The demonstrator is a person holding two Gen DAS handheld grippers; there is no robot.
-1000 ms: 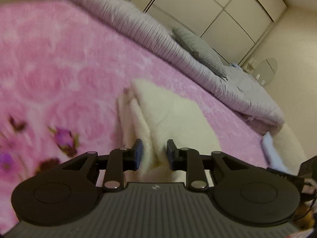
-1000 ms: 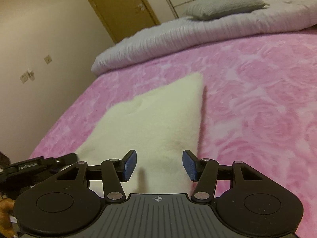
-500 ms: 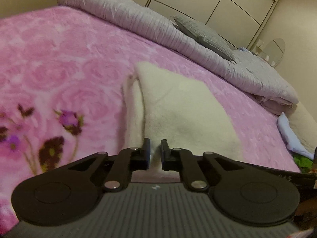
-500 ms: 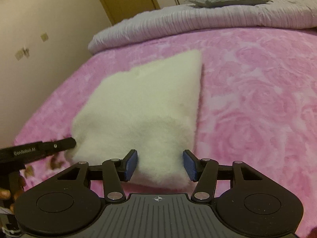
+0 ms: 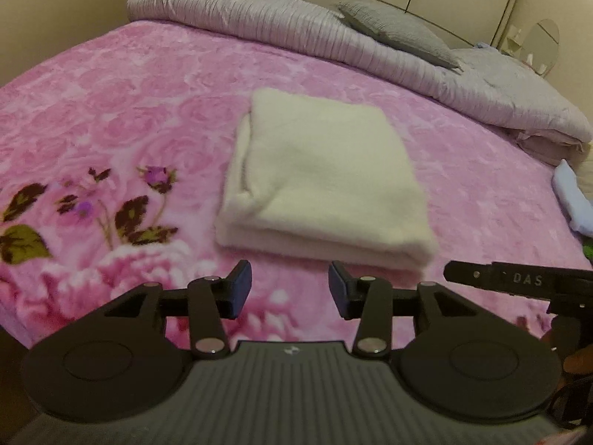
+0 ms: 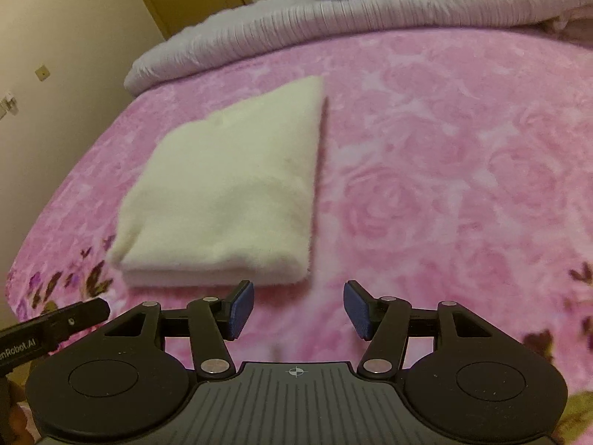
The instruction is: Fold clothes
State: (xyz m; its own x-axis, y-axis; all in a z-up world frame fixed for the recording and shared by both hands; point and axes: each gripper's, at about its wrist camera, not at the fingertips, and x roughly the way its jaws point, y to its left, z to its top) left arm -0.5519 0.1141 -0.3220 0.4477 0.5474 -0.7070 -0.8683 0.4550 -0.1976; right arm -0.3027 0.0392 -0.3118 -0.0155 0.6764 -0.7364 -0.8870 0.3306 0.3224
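The cream garment (image 5: 318,181) lies folded square on the pink bed (image 5: 129,85); my left hand-held gripper (image 5: 287,289) is opening, empty; my right hand-held gripper (image 6: 296,309) half-wide, empty.

One folded cream fleece garment (image 5: 322,181) lies on one pink rose-patterned bed blanket (image 5: 111,85). At twelve o'clock runs one rolled lilac-grey quilt (image 5: 259,18) bearing one grey pillow (image 5: 396,33). At three o'clock sits one pale blue cloth (image 5: 572,200). Two grippers appear.
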